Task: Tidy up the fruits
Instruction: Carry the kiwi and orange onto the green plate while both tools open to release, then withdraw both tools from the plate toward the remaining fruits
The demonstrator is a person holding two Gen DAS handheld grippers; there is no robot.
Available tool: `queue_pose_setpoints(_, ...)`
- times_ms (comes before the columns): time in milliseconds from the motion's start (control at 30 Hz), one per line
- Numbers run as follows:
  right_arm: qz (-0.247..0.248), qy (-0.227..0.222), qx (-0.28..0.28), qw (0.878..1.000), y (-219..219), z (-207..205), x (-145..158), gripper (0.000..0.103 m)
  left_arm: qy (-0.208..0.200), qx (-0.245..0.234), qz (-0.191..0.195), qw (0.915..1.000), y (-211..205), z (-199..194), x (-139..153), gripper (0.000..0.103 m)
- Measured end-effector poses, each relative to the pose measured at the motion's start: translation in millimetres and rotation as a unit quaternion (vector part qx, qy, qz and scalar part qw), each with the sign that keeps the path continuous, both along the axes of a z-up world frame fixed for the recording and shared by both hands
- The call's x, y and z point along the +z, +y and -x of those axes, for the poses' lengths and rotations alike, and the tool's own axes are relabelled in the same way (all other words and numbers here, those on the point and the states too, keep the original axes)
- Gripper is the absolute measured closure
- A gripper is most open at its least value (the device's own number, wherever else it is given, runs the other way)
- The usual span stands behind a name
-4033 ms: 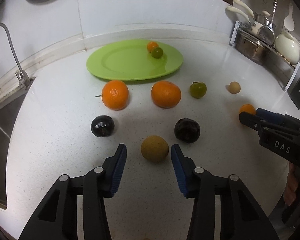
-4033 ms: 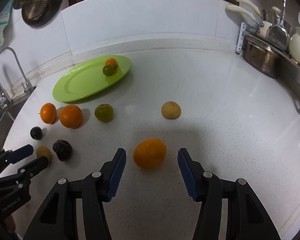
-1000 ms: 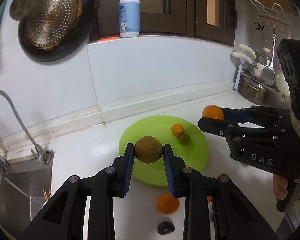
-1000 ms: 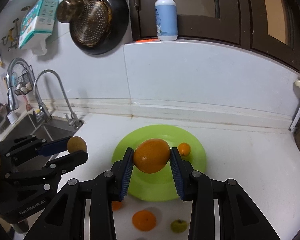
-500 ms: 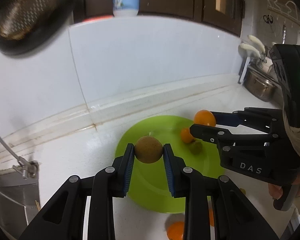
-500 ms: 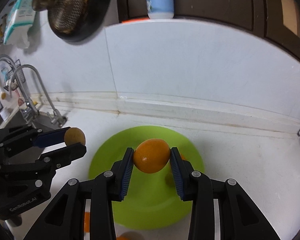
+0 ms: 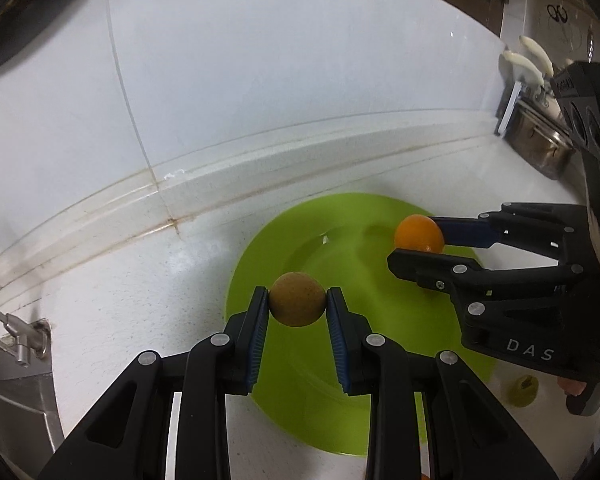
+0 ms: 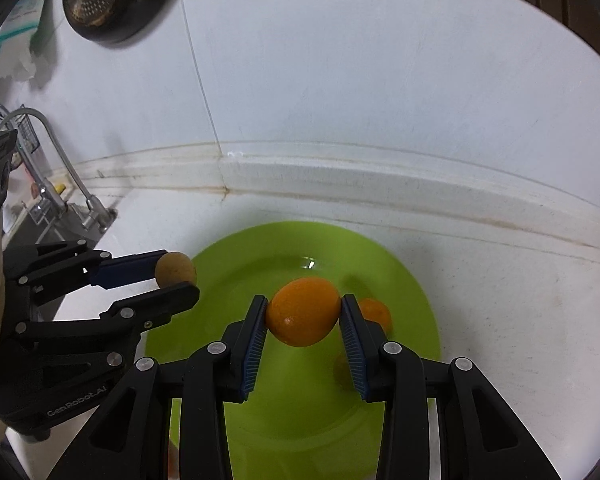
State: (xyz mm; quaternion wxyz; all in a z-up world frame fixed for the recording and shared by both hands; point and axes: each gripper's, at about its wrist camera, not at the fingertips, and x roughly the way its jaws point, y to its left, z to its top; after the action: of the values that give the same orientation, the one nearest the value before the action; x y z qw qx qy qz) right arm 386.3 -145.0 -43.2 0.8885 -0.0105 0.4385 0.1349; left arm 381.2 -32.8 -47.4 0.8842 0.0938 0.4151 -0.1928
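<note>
**A:** How far along are you?

**B:** Partway, by my reckoning. My left claw is pinching a brown round fruit, pads pressed on both its sides, and my right claw is pinching an orange the same way. Both fruits hang over the green plate, neither one set down yet.

**A:** Anything on the plate already?

**B:** A small orange fruit lies on it, just beside and behind the right claw's outer finger. There's a blurred shape under that finger too; I can't tell what it is. Off the plate, a small green fruit sits on the white surface near the plate's right rim, so it waits its turn. Other fruit below the plate I can't see properly from here.

**A:** Room to work?

**B:** The middle and left of the plate are bare, so I judge there's space for both drops. The brown fruit hangs over the plate's left part, the orange nearer its middle, with the two claws side by side, near but apart. Beyond the plate's far rim the wall ledge rises. Left of the plate the sink drops away with the tap above it, so a fruit rolling off that rim could be lost. I'd release low, and watch the small orange fruit by my right finger.
</note>
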Motion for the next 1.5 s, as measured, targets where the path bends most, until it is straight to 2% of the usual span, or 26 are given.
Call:
queue_pose_setpoints(200, -0.004, 0.006, 0.004, 1.0, 2.4, -4.0, -4.4, 0.065, 0.009, -0.003, 0.001, 1.0, 1.8, -5.9, -6.1, 0.073)
queue_pose_setpoints(267, -0.006, 0.005, -0.001, 1.0, 2.1, -4.8, -4.6, 0.064, 0.005, -0.003, 0.002, 1.0, 2.7, -5.7, -4.3, 0.067)
queue_pose_setpoints(367, -0.012, 0.002, -0.006, 1.0, 0.4, -3.6, -1.7, 0.057, -0.003, -0.001, 0.001, 1.0, 3.8, -2.8, 0.2, 0.066)
queue_pose_setpoints(500, -0.014, -0.003, -0.012, 1.0, -1.7, 3.8, 6.8, 0.057, -0.014, 0.01, 0.003, 0.9998, 9.6, 7.0, 10.1, 0.065)
queue_pose_setpoints(600, -0.012, -0.013, -0.015, 1.0, -2.1, 15.4, 16.4, 0.057, -0.027, 0.021, 0.006, 0.9994, 14.4, 18.1, 20.8, 0.059)
queue_pose_setpoints(800, -0.005, -0.045, -0.024, 0.999, -3.4, 48.3, 39.4, 0.057, -0.059, 0.026, 0.012, 0.9979, 22.7, 53.6, 40.5, 0.055)
queue_pose_setpoints(1000, -0.006, -0.072, -0.036, 0.997, -5.7, 83.2, 60.2, 0.057, -0.08, 0.037, 0.025, 0.9958, 33.0, 93.7, 58.2, 0.045)
queue_pose_setpoints(1100, -0.005, -0.087, -0.043, 0.995, -4.1, 103.8, 69.1, 0.05, -0.093, 0.039, 0.03, 0.9944, 36.3, 113.0, 66.4, 0.043)
queue_pose_setpoints(1300, -0.025, -0.094, -0.047, 0.994, -1.1, 135.9, 79.3, 0.05, -0.113, 0.031, 0.031, 0.9926, 39.3, 145.8, 79.1, 0.037)
queue_pose_setpoints(1500, -0.013, -0.114, -0.047, 0.992, 4.8, 165.3, 89.7, 0.05, -0.14, 0.038, 0.027, 0.989, 46.6, 175.0, 91.0, 0.031)
